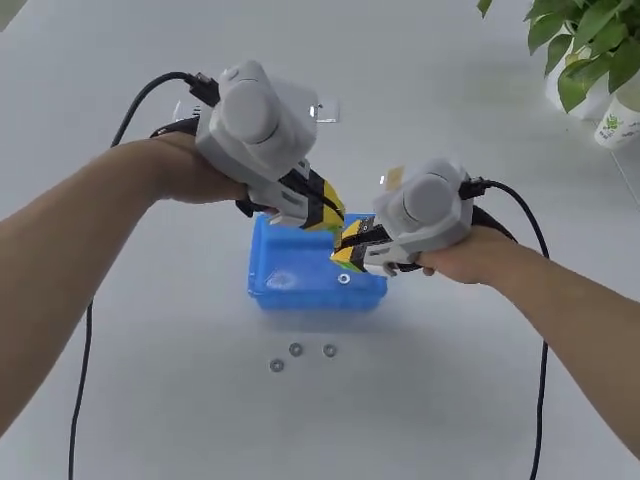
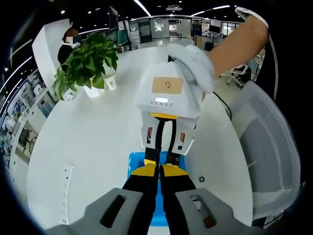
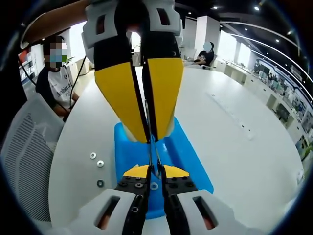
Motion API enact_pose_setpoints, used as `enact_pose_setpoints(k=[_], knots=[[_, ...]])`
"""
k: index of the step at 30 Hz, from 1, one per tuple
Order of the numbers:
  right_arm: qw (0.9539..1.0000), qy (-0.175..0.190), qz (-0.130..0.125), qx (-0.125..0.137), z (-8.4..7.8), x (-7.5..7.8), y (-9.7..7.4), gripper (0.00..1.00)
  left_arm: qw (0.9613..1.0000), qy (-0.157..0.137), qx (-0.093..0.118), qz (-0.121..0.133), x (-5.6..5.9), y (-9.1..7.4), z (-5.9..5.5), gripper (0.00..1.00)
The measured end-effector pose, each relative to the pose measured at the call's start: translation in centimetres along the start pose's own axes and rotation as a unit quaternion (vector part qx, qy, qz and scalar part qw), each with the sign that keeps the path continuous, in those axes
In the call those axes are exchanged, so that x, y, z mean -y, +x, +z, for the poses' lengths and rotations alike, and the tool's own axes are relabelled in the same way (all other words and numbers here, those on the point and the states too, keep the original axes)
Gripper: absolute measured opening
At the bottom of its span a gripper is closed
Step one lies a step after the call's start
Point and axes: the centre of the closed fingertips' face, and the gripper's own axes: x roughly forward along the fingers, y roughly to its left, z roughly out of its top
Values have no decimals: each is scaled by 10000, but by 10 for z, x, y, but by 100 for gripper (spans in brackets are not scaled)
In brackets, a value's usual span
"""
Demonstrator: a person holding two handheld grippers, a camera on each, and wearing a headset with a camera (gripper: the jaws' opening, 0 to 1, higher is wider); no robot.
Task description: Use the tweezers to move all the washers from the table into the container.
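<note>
Both grippers are over the container (image 1: 268, 282). Left gripper (image 1: 325, 212) is clamped on the tweezers (image 3: 150, 154), and right gripper (image 1: 350, 252) is closed near their tips. 1 washer (image 1: 344, 279) sits inside; 3 washers (image 1: 296, 349) are on the table (image 1: 150, 400). Right should ease its squeeze and check the drop before lifting.

This is an open-plan office. A white rounded surface (image 2: 98, 147) stands among grey mesh office chairs (image 2: 269, 147) and rows of long white desks (image 3: 254, 78). Strip lights (image 2: 142, 6) line the ceiling, a potted green plant (image 2: 88, 61) sits nearby, and a seated person (image 3: 56, 78) waits beside it.
</note>
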Motion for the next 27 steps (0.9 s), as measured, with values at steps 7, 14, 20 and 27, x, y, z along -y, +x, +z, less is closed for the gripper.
enact_pose_setpoints(k=[7,14,20,27], knots=[[10000,31,28,-66,-9,3,9,10,10000,-54,-10,26,-2,7,-8,5],[9999,58,31,-93,-15,5,13,11,10000,-71,-34,12,-4,12,-13,5],[9999,68,57,-107,-18,5,16,11,10000,-76,-35,-15,-4,16,-15,5],[9999,55,72,-147,-21,5,19,11,9999,-81,-62,-35,-3,19,-18,5]])
